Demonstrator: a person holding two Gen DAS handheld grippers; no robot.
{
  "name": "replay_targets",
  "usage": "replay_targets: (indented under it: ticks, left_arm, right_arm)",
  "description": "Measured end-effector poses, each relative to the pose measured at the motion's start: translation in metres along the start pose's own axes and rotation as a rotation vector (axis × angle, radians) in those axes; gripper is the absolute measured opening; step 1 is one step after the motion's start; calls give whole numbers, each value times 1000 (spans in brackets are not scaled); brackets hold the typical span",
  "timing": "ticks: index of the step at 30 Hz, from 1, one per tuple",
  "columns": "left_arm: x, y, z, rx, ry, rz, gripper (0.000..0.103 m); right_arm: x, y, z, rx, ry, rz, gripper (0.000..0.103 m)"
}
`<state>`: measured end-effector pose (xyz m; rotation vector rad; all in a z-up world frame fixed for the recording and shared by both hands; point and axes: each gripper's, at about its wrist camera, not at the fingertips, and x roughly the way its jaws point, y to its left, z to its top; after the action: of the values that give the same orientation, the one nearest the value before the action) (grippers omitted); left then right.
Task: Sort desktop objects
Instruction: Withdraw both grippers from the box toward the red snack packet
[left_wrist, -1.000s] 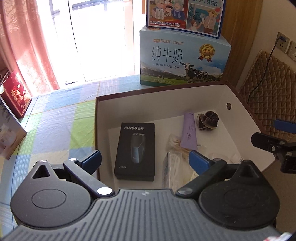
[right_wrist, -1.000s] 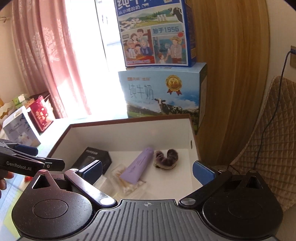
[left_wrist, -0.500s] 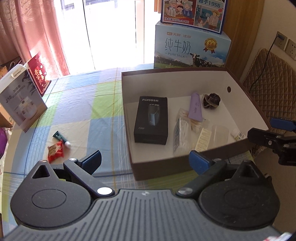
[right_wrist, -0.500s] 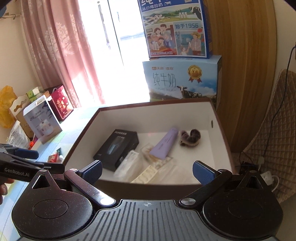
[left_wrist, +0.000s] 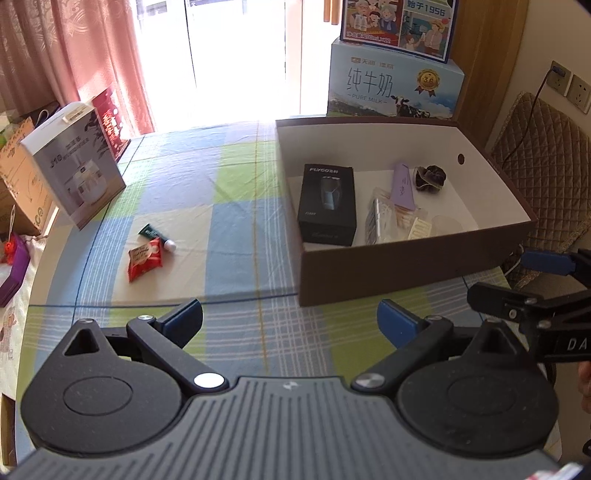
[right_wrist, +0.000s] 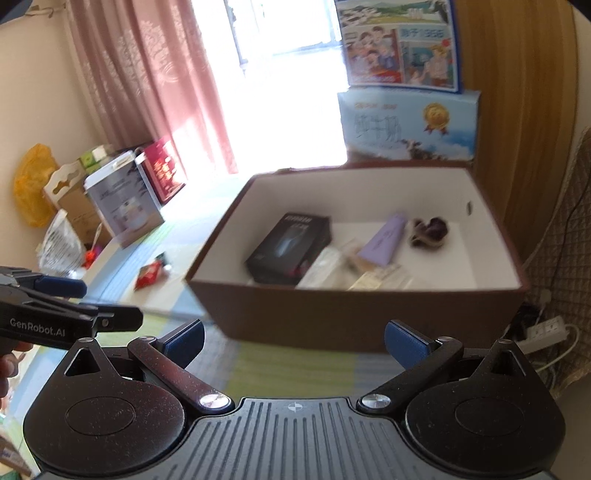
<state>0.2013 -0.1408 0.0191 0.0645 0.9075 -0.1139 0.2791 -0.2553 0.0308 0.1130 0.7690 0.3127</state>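
Between picks: left gripper (left_wrist: 289, 320) and right gripper (right_wrist: 294, 339) both spread wide, empty, near box (left_wrist: 406, 269). Remaining on tablecloth (left_wrist: 236, 221): red packet (left_wrist: 144, 258), small tube (left_wrist: 155, 236) touching it. Next, probably: reach left, straddle packet. Tube label unreadable; right view blurred.
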Motion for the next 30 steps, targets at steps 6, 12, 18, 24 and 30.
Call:
replay_targets:
  ticks: [6,12,18,24,30]
  left_arm:
    - [-10,19,-18,-15,10,29,99]
    - [-14,38,-37,-37,36,52,99]
    - [-14,59,-50,-53,58,86,99]
    - [-15,86,-60,-79,70,114,99]
    - [-14,116,-69,-101,78,132,99]
  right_arm:
    - [6,26,-13,-29,46,29,101]
    - [12,44,-22,-51,74,24,101]
    - [23,63,-26,-66,96,50,101]
    - [40,91,-28,-81,121,80,101]
    - [60,116,-29,-63,132,92,101]
